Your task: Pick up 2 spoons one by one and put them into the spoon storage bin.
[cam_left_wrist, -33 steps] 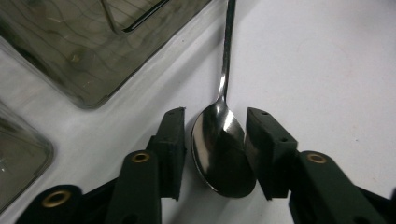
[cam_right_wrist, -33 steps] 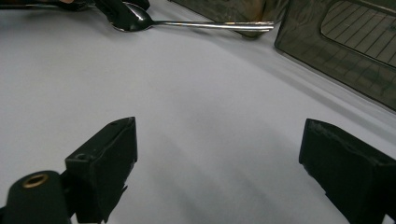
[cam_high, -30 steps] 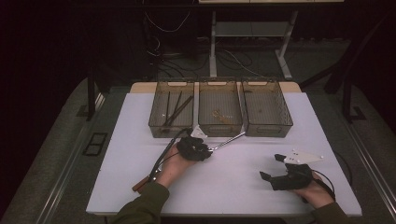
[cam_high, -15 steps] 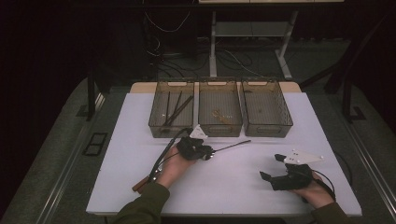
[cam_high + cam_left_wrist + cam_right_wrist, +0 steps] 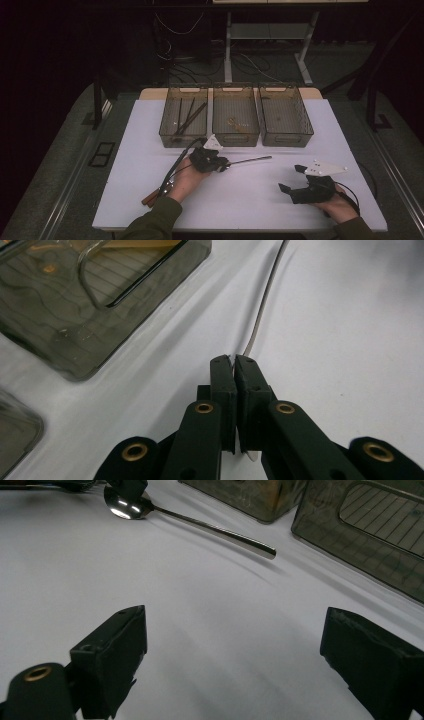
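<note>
A metal spoon lies level just above the white table, its handle pointing right. My left gripper is shut on its bowl end. In the left gripper view the jaws press together on the thin metal edge, and the spoon's handle runs away from them. The right gripper view shows the spoon with its shiny bowl under the left gripper's fingers. My right gripper rests at the front right, open, with bare table between its jaws.
Three smoky clear trays stand in a row at the back: the left tray holds dark sticks, the middle tray and the right tray hold small bits. Brown-handled utensils lie by the left forearm.
The left jaws have closed on the spoon's bowl end. The spoon's handle has swung from pointing up toward the trays to pointing level to the right. The right gripper has stayed put.
</note>
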Available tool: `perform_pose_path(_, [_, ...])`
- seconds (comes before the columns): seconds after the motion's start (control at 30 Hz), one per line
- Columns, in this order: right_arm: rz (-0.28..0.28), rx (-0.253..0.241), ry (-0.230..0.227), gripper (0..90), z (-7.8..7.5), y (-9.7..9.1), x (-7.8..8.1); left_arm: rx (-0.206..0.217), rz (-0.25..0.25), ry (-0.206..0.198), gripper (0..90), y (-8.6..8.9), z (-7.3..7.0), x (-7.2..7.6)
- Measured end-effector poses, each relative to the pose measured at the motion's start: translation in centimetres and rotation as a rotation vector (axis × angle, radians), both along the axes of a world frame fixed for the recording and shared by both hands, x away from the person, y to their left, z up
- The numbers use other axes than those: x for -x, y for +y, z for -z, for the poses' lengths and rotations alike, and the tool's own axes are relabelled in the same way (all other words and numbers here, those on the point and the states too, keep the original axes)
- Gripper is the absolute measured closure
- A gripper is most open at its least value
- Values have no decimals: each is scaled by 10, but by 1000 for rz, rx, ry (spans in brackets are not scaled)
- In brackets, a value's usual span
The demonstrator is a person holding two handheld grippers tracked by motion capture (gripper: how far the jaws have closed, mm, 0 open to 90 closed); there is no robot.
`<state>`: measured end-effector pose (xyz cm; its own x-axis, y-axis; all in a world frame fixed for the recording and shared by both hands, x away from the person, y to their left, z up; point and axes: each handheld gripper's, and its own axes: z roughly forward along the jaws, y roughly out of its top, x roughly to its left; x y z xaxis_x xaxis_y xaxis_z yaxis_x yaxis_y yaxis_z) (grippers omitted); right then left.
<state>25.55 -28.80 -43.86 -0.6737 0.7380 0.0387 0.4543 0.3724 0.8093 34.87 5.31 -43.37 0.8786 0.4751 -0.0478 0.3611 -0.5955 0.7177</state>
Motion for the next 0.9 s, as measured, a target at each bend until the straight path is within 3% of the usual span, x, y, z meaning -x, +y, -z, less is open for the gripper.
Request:
perform_pose_path(0.53, [0, -7, 2, 117, -1, 0, 1, 58, -19, -49, 871, 16, -20, 8])
perform_pose_path(0.9, [1, -10, 2, 117, -1, -1, 0, 111, -74, -75, 871, 36, -33, 6])
